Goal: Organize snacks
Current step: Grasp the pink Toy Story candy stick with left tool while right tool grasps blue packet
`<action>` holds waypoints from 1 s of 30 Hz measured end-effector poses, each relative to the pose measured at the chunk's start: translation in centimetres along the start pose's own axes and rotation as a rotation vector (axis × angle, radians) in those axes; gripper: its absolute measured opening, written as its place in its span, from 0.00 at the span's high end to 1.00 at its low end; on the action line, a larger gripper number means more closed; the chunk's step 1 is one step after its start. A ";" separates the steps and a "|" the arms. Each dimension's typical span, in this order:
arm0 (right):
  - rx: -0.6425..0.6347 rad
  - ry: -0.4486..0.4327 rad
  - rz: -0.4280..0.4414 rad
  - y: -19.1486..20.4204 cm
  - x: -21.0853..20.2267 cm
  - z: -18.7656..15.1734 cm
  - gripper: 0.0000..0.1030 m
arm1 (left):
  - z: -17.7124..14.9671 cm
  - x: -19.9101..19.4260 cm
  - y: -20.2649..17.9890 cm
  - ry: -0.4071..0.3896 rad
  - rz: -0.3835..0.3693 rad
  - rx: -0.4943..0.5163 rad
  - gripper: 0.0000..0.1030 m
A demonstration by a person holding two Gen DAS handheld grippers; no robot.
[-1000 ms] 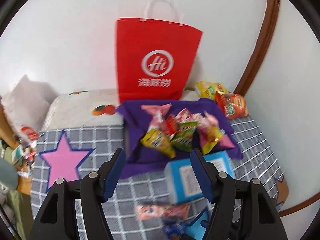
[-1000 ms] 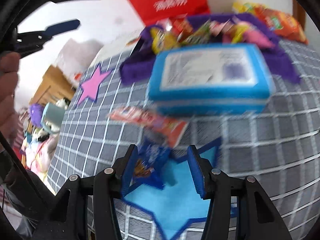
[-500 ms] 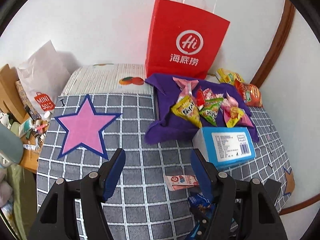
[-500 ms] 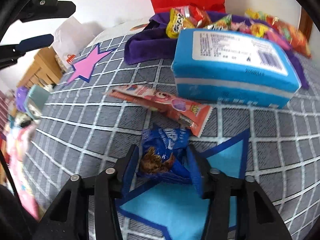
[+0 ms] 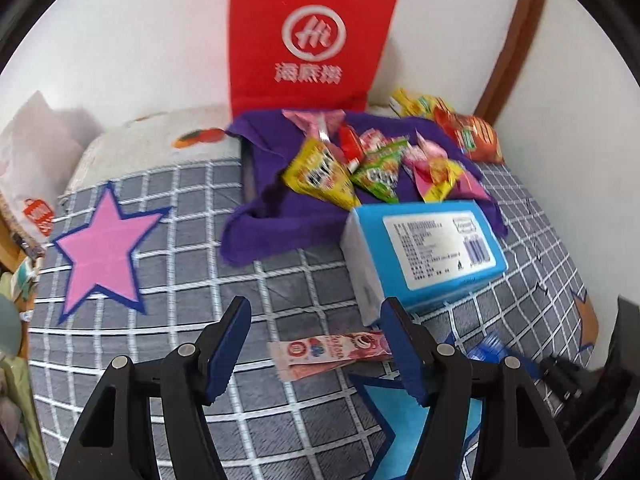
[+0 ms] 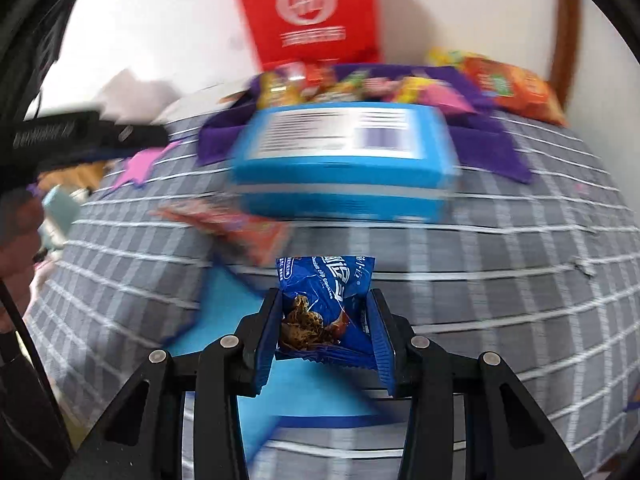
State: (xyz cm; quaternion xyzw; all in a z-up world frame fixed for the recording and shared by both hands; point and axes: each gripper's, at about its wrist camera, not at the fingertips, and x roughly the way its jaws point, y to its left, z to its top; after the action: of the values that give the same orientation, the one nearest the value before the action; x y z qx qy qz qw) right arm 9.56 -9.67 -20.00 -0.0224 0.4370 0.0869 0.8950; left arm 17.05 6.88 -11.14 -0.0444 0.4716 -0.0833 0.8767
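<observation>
My right gripper [image 6: 325,334] is shut on a blue cookie packet [image 6: 326,304] and holds it above the grey checked cloth [image 6: 500,264]. My left gripper [image 5: 316,344] is open and empty, hovering over a pink snack stick packet [image 5: 332,352] that lies flat on the cloth. A purple cloth [image 5: 264,204] further back holds several small snack packets [image 5: 352,168]. The blue cookie packet also shows at the lower right of the left wrist view [image 5: 490,346].
A blue tissue pack [image 5: 424,256] lies between the grippers and the purple cloth. A red paper bag [image 5: 308,36] stands against the wall. Orange and yellow chip bags [image 5: 468,136] lie at the back right. A pink star [image 5: 100,248] marks the cloth at left.
My right gripper has closed on the blue cookie packet and lifted it off the cloth. My left gripper has dropped lower and moved forward toward the pink stick packet.
</observation>
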 end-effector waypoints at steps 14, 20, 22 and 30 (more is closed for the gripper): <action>0.043 -0.048 -0.054 -4.0 2.3 0.1 0.57 | -2.0 5.4 -1.0 0.149 -0.139 0.057 0.38; 0.044 -0.069 -0.038 -4.5 2.4 0.0 0.57 | -4.2 5.8 -2.6 0.205 -0.215 0.103 0.39; 0.052 -0.075 -0.032 -4.6 2.3 -0.1 0.57 | -4.8 5.7 -3.6 0.197 -0.176 0.144 0.39; 0.068 -0.078 -0.035 -4.5 2.2 -0.2 0.57 | -5.5 6.1 -6.0 0.136 -0.025 0.256 0.61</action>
State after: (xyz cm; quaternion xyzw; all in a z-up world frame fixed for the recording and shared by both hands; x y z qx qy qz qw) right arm 11.51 -13.86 -22.01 0.0037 0.4042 0.0570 0.9129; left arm 15.11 -0.21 -18.25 0.0675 0.5147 -0.1564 0.8403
